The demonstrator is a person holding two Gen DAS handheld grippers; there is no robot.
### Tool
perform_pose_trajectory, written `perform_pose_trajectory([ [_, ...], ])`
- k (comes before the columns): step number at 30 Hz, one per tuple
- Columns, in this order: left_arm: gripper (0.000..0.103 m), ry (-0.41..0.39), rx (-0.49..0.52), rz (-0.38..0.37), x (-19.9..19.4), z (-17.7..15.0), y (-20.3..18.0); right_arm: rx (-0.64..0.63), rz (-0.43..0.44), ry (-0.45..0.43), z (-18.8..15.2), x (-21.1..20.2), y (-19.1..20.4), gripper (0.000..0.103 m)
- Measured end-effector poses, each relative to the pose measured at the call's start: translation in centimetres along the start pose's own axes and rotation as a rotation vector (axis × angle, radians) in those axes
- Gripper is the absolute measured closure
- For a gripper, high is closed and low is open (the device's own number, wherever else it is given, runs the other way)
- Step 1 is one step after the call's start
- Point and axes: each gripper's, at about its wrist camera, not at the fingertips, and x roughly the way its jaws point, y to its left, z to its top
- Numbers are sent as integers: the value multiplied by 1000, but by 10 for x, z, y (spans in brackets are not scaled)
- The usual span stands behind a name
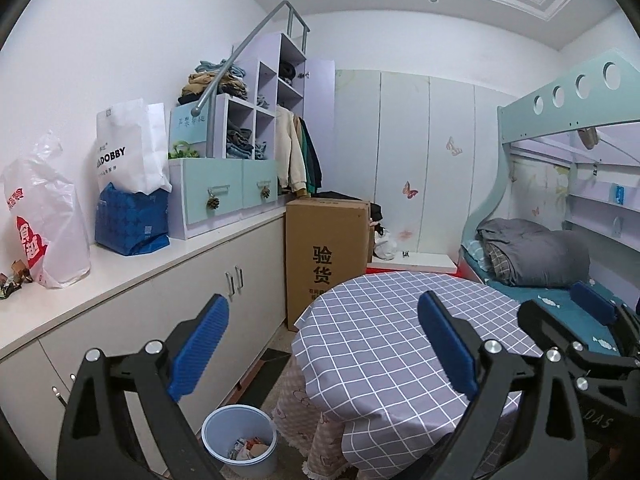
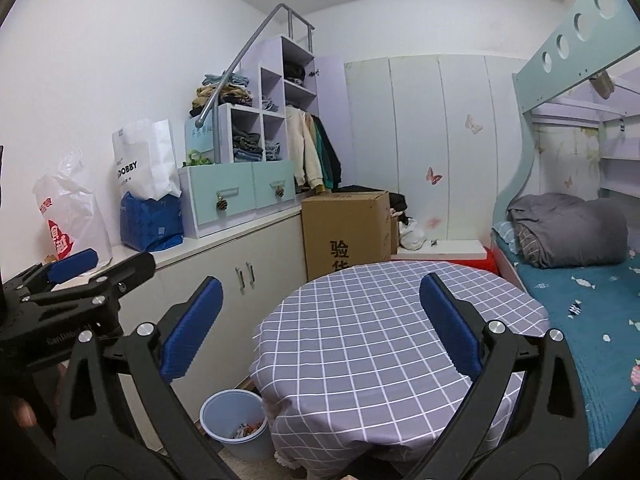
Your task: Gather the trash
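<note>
A light blue trash bin (image 1: 240, 440) stands on the floor between the cabinet and the round table; it holds crumpled wrappers. It also shows in the right wrist view (image 2: 234, 424). Small crumpled wrappers (image 1: 14, 278) lie on the white counter at the far left. My left gripper (image 1: 324, 344) is open and empty, held above the table's left edge. My right gripper (image 2: 320, 328) is open and empty above the table. The right gripper shows at the right edge of the left wrist view (image 1: 576, 320); the left gripper shows at the left of the right wrist view (image 2: 80, 272).
A round table with a grey checked cloth (image 1: 400, 340) fills the middle. A white counter over cabinets (image 1: 140, 276) carries plastic bags (image 1: 44, 216), a blue bag (image 1: 132, 220) and drawers. A cardboard box (image 1: 326, 256) stands behind. A bunk bed (image 1: 560, 264) is on the right.
</note>
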Motion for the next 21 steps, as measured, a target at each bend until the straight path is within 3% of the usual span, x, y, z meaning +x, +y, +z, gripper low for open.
perform_pose_trajectory([
  [21,10,-1,2,-30,-5,0,-6,-6,-6,12,-2,-1,-8,6],
])
